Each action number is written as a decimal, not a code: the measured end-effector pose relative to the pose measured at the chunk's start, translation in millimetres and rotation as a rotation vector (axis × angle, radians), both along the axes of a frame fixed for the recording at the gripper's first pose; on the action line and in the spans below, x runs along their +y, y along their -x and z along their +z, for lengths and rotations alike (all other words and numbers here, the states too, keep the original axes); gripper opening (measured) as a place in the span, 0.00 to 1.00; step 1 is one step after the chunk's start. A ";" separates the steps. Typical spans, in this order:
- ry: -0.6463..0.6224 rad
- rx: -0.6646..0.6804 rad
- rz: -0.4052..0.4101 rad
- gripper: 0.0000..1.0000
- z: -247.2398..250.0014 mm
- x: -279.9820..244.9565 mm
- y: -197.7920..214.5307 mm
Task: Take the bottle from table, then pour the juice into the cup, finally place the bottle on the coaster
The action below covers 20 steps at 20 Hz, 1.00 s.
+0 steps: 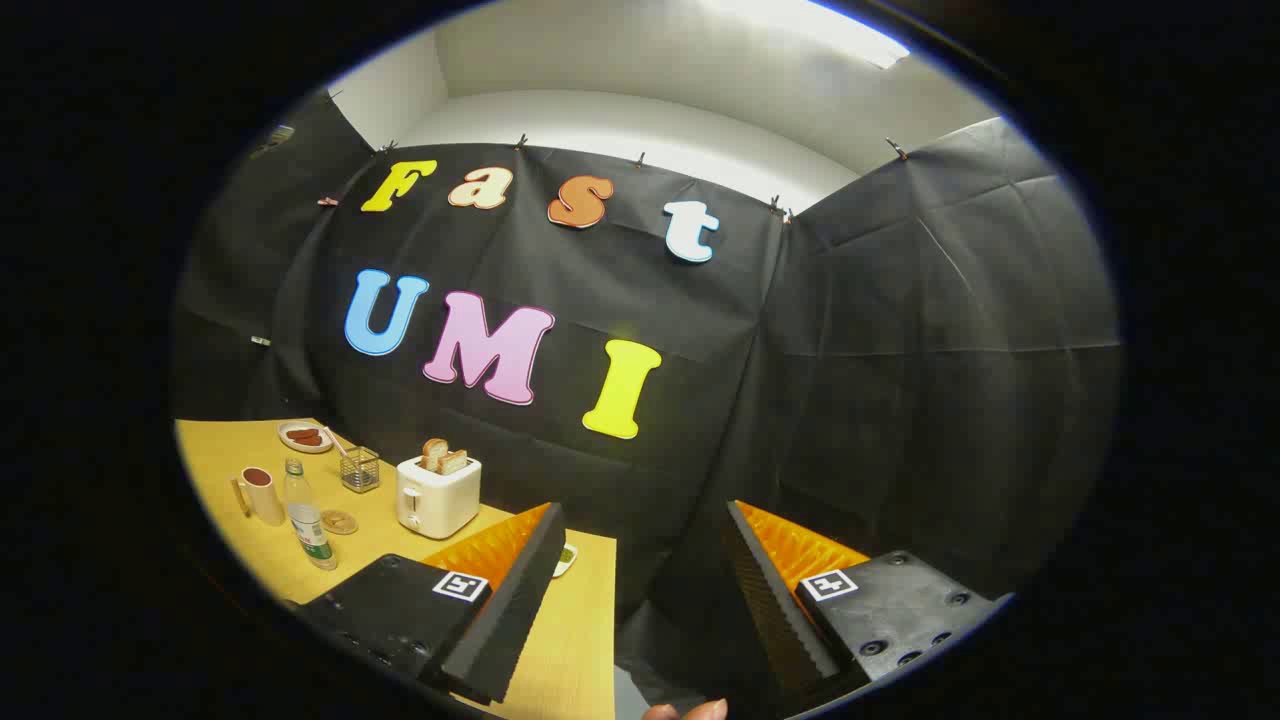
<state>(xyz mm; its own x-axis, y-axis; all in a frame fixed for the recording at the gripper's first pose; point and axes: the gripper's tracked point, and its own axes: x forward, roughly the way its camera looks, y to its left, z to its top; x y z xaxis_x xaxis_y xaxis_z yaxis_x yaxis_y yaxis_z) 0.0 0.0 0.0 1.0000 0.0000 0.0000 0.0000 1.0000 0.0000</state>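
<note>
Hovering with the gripper (pixel 640 590) spread wide and nothing between its fingers, aimed mostly at the booth wall past the table (pixel 570 640) edge, so the approach looks barely begun. Off beyond the left finger, well apart from it: bottle (pixel 308 522) upright near the table's front, presumably stood free for a clean side grasp, coaster (pixel 339 521) just beside it as the landing spot, cup (pixel 260 494) just behind and close enough for a short pour. Farther back, toaster (pixel 438 492) with bread, wire basket (pixel 360 468), small plate (pixel 306 436) — clutter to swing clear of, by the look of it.
</note>
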 end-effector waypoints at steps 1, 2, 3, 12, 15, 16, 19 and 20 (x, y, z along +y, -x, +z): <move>0.003 0.000 0.006 0.97 2.1 5.6 2.4; 0.001 0.004 0.015 0.97 3.2 10.2 3.4; -0.006 0.012 0.022 0.97 4.8 16.3 5.6; -0.018 0.018 0.056 0.97 36.7 79.1 9.6; -0.024 0.019 0.068 0.97 46.2 106.1 9.3; -0.027 0.019 0.071 0.97 49.7 114.9 8.4; -0.034 0.022 0.084 0.97 57.5 141.6 7.3; -0.033 0.020 0.089 0.97 61.2 151.5 7.5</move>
<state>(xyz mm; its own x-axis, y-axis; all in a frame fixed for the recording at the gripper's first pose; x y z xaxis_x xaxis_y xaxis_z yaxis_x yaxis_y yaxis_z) -7.5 151.5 61.2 0.9959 0.0888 -0.0181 -0.0882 0.9955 0.0336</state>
